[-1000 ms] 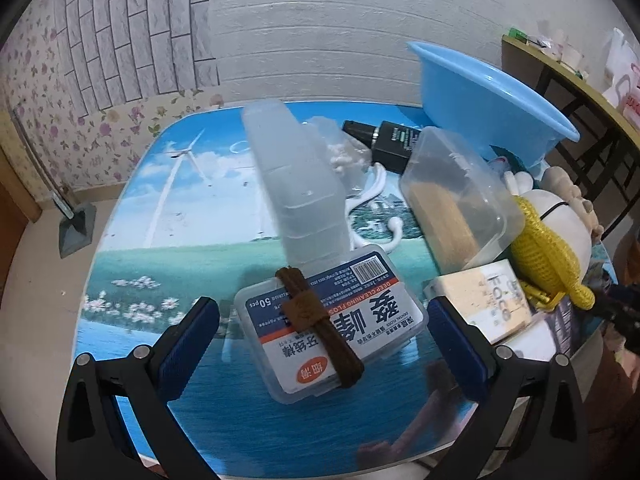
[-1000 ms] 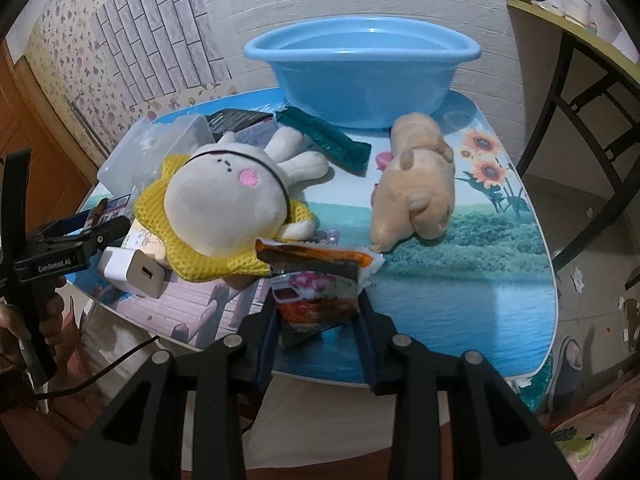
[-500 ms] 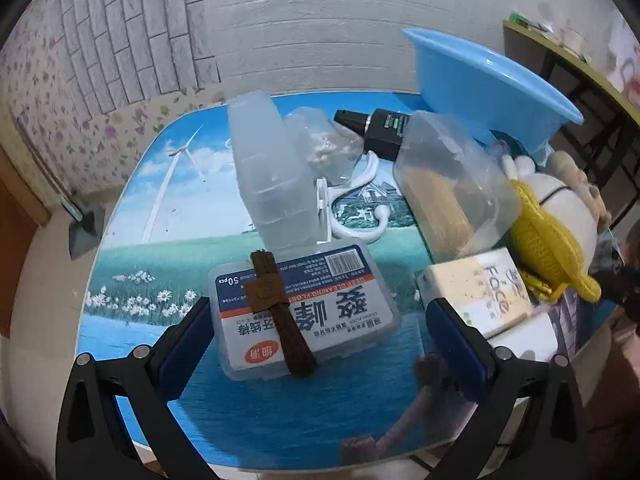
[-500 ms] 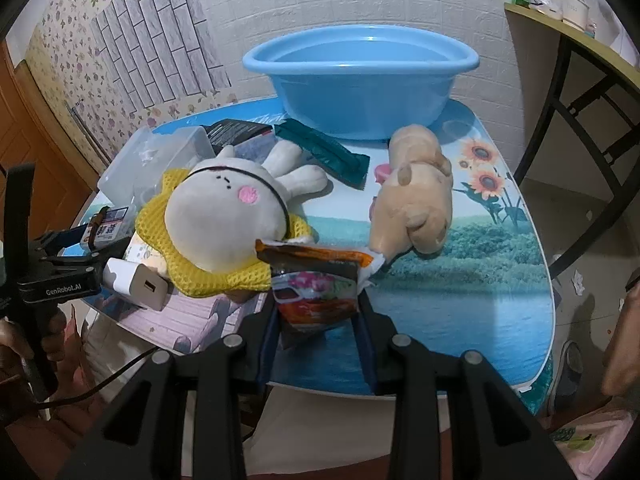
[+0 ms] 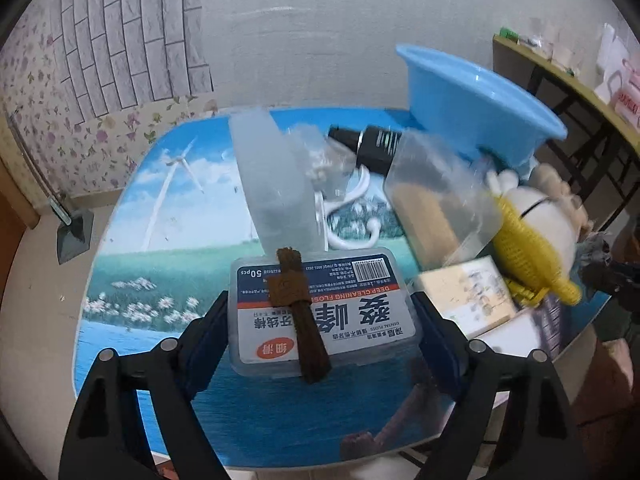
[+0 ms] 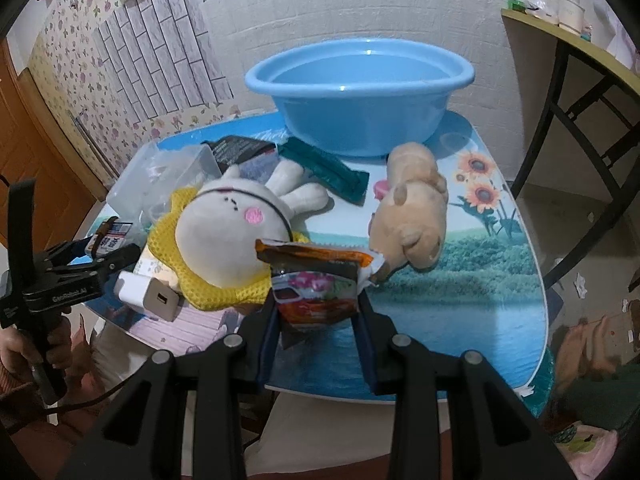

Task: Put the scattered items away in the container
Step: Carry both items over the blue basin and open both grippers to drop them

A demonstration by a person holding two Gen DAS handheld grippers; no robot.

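Left hand-held gripper [image 5: 322, 330] clamps floss box [image 5: 320, 308] on tabletop [image 5: 168, 220]; right hand-held gripper [image 6: 316, 320] grips snack packet [image 6: 316, 280]. Pick-up step; next, probably carry both into blue basin [image 6: 360, 92] at tabletop rear.

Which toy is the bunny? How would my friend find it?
Start at the big blue basin at the back of the table. Two soft toys lie before it. The bunny is the white one with a pink cheek and yellow netting, left of the plain tan one.
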